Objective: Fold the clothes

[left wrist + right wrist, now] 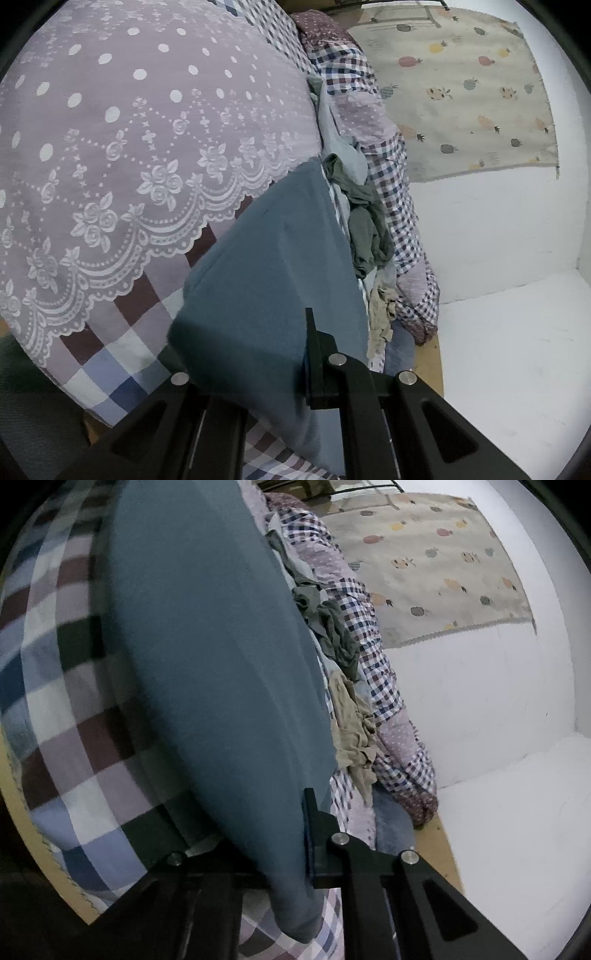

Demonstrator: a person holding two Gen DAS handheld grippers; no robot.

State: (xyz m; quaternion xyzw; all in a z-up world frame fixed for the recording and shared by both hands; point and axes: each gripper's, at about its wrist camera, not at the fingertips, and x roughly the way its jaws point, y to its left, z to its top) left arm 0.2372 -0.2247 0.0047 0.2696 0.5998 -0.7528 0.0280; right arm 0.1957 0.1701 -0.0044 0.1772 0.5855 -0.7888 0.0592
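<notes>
Teal cloth (266, 280) pinched in both grippers; no legible writing.

**Right gripper holding blue-grey cloth over a checked bed**

The right gripper (295, 849) is clamped on a blue-grey garment (207, 657) above a checked bedspread (74, 716). Crumpled clothes (347, 720) lie alongside, near a white wall (480, 701) with a fruit-print cloth (436, 565).

teal garment (266, 280): matt soft cloth | fingers (314, 354): matt black plastic | pillow (129, 129): lace-patterned cloth
</notes>
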